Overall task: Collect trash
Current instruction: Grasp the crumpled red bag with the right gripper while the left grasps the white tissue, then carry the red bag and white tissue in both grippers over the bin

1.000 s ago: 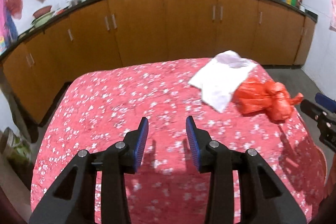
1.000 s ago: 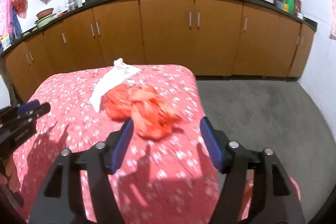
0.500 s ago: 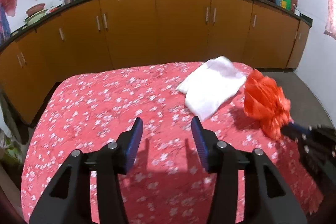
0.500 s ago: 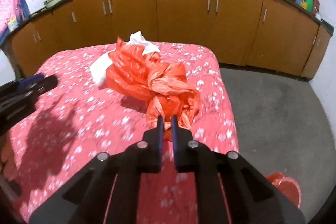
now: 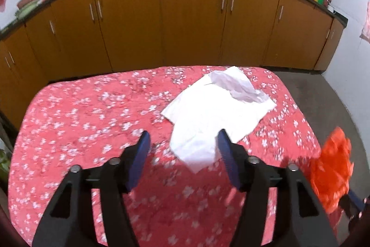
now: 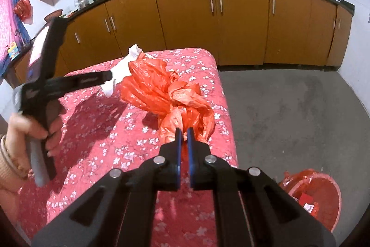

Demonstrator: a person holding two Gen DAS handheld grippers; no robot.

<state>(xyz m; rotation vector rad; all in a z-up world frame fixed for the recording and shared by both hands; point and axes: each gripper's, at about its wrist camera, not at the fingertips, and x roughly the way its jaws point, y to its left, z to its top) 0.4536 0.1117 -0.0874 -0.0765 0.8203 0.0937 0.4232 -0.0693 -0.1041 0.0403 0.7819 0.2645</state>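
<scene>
A crumpled orange plastic bag point(image 6: 161, 92) hangs just above the red flowered tablecloth point(image 6: 104, 142), and my right gripper point(image 6: 184, 133) is shut on its lower end. In the left wrist view the same orange bag point(image 5: 330, 175) shows blurred at the right edge. A white sheet of paper point(image 5: 215, 112) with a crumpled tissue on its far part lies on the cloth point(image 5: 81, 119). My left gripper point(image 5: 182, 145) hovers over the sheet's near corner, its jaws opening, and the corner lies between the fingers untouched. The left gripper point(image 6: 101, 79) is seen side-on at the left in the right wrist view.
A red bin point(image 6: 316, 196) lined with a red bag stands on the grey floor at the table's right side. Brown cabinets point(image 5: 189, 22) run along the far wall under a black counter with two pans. A hand point(image 6: 25, 129) holds the left gripper's handle.
My right gripper closed on the orange bag and lifted it off the cloth toward the table's right edge. My left gripper moved toward the white paper and opened wider.
</scene>
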